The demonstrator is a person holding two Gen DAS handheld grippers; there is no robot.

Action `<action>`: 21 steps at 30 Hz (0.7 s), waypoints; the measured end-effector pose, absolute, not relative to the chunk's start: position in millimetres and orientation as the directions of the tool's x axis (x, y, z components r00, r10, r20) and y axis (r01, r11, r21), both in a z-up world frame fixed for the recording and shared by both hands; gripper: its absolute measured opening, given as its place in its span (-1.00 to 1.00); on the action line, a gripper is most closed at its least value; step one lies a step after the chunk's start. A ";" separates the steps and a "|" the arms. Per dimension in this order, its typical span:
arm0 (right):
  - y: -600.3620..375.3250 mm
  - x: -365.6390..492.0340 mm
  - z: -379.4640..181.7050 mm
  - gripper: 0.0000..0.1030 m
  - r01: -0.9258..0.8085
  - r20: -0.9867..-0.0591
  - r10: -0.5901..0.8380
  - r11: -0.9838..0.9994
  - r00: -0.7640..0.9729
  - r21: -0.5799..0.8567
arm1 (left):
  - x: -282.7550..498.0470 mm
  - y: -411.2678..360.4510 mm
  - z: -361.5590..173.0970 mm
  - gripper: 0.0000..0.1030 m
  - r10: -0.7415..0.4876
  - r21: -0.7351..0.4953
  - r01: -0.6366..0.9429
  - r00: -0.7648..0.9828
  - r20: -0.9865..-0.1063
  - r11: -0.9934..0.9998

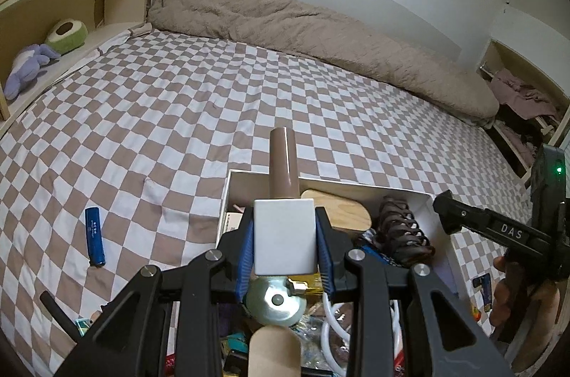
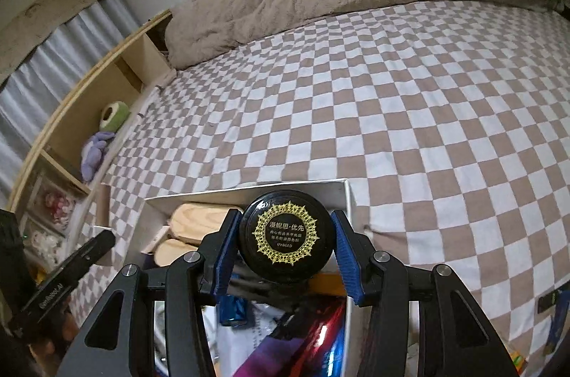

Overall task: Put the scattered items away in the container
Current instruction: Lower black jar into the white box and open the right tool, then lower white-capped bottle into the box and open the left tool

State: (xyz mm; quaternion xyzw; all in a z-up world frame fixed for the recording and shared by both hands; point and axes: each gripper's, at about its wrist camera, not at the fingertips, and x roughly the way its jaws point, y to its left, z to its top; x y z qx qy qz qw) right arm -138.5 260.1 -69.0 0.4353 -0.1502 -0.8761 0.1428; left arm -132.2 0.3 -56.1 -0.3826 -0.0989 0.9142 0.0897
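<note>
Box point(image 1: 433, 209): white, open-topped, on the checkered bed point(image 1: 178, 113); seen at 6 o'clock in both wrist views, nearly full.
Box contents, left view: wooden piece point(image 1: 342, 211) toward the far wall; dark coiled hair clip point(image 1: 402, 227) at 3 o'clock of it; white cable point(image 1: 329, 330) and round metal disc point(image 1: 276, 300) nearer the camera; mixed wrappers beneath, not identifiable.
Box contents, right view: two wooden pieces point(image 2: 199, 216) at the far left corner; blue can point(image 2: 233, 307) and red-purple packet point(image 2: 306, 334) toward the near side.
Left tongs point(image 1: 285, 241): clenched on a bottle point(image 1: 284, 234), blue pads against the sides of its white square body; brown cap pointing to 12 o'clock; bottle held above the box interior.
Right tongs point(image 2: 286, 245): blue pads on either side of a black round jar point(image 2: 288, 236), its gold-printed lid facing the camera; left pad touching, right pad close, contact there cannot be confirmed; jar above the box's far right corner.
Outside the box: blue lighter point(image 1: 94, 236) on the bed at 9 o'clock of the box; a black stick point(image 1: 58, 313) at 8 o'clock; small items at 4 o'clock, too cropped to name.
Blanket point(image 1: 302, 31): tan, bunched along the bed's far edge, 12 o'clock.
Shelf point(image 1: 71, 3): wooden, at 10 o'clock, holding a green plush point(image 1: 67, 35) and a purple plush point(image 1: 26, 67) side by side.
</note>
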 end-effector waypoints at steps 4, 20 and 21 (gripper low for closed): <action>264.6 -139.7 -71.9 0.46 0.115 -0.715 -0.395 -0.906 -0.577 0.408 | -134.7 0.3 -59.7 -0.40 0.236 -0.248 -0.083 -0.684 -0.690 -0.965; 259.6 -123.6 -60.8 0.46 0.159 -0.685 -0.451 -0.881 -0.573 0.446 | -151.1 -9.5 -68.9 -0.39 0.265 -0.256 -0.106 -0.626 -0.734 -0.961; 257.9 -121.8 -60.0 0.46 0.167 -0.683 -0.456 -0.879 -0.570 0.447 | -153.2 -9.9 -70.1 -0.39 0.263 -0.253 -0.105 -0.621 -0.739 -0.962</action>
